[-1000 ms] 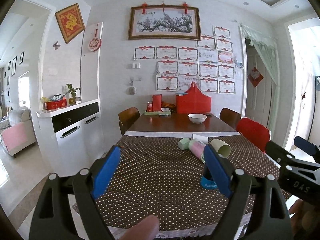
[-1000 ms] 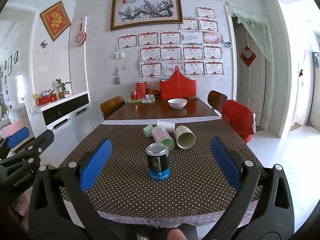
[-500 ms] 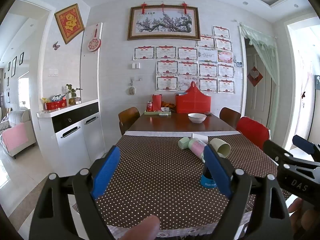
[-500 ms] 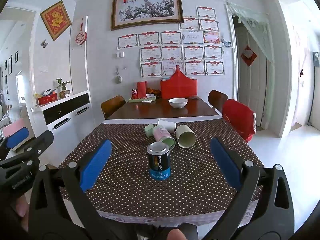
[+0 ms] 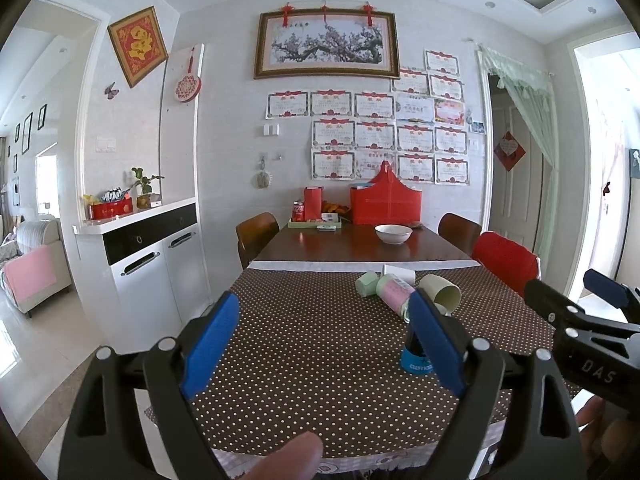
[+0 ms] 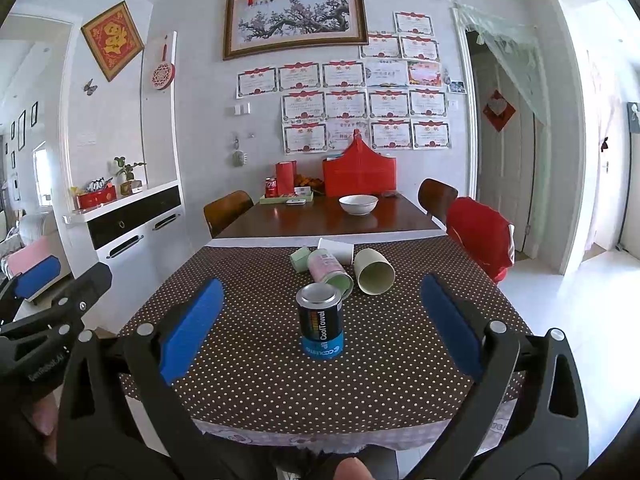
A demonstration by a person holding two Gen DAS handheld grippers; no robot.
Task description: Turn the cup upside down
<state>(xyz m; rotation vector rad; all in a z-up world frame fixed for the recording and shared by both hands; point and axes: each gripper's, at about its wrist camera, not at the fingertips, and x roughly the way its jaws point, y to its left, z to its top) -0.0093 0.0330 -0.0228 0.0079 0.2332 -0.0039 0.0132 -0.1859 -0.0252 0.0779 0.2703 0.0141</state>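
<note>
A black and blue CoolTowel cup (image 6: 320,322) stands on the dotted tablecloth (image 6: 256,376) with its silver end up and its label upside down. It shows partly behind my left gripper's right finger in the left wrist view (image 5: 416,356). My right gripper (image 6: 320,330) is open and empty, short of the cup, which lies centred between its fingers. My left gripper (image 5: 324,344) is open and empty, to the cup's left. Each gripper shows at the edge of the other's view.
Behind the cup lie a pale green cup (image 6: 374,276), a pink cup (image 6: 330,270), a white cup (image 6: 336,249) and a small green one (image 6: 300,258). A white bowl (image 6: 358,204) sits on the bare wood beyond. Chairs flank the table; a red chair (image 6: 480,236) stands right.
Both grippers have drifted slightly; the cup sits a touch higher in the right wrist view. Both stay open, and the cups have not moved.
</note>
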